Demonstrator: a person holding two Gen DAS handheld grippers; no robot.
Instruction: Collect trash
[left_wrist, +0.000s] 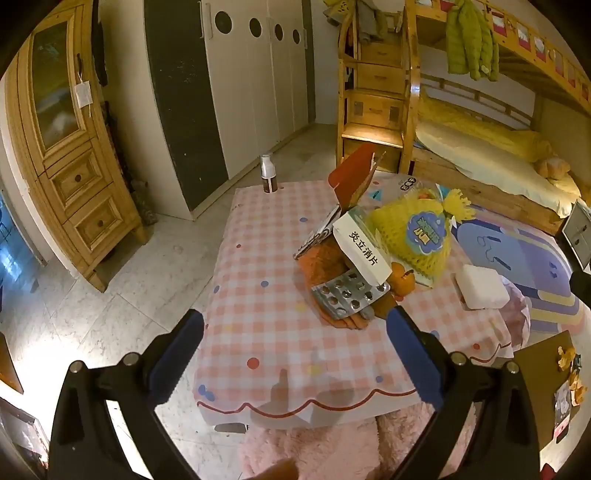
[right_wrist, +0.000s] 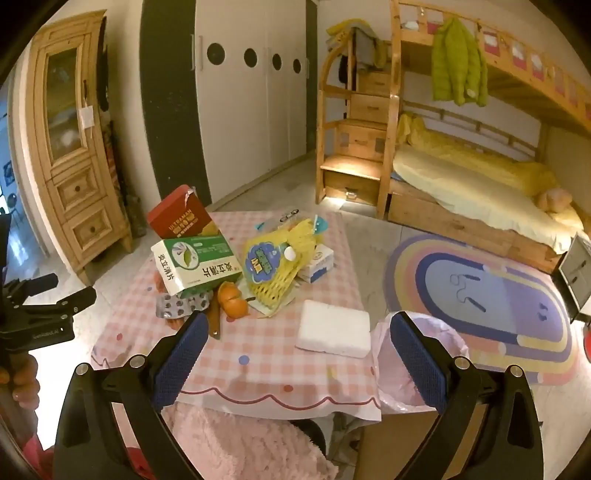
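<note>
A small table with a pink checked cloth (left_wrist: 266, 332) (right_wrist: 266, 354) holds a pile of trash: a red box (right_wrist: 179, 214), a green-and-white medicine box (right_wrist: 195, 264) (left_wrist: 364, 251), silver blister packs (left_wrist: 347, 295) (right_wrist: 177, 306), orange peel (right_wrist: 231, 299), a yellow foam net bag (left_wrist: 417, 236) (right_wrist: 273, 266), and a white foam block (right_wrist: 334, 334) (left_wrist: 482, 286). My left gripper (left_wrist: 295, 350) is open above the table's near edge, its right finger beside the blister packs. My right gripper (right_wrist: 299, 354) is open and empty above the foam block. The left gripper also shows at the left of the right wrist view (right_wrist: 48, 306).
A pink-lined trash bag (right_wrist: 417, 362) hangs open at the table's right side. A small bottle (left_wrist: 268, 179) stands at the table's far corner. A wooden cabinet (left_wrist: 70, 155) stands left, a bunk bed (right_wrist: 480, 177) right, a rug (right_wrist: 487, 302) on the floor.
</note>
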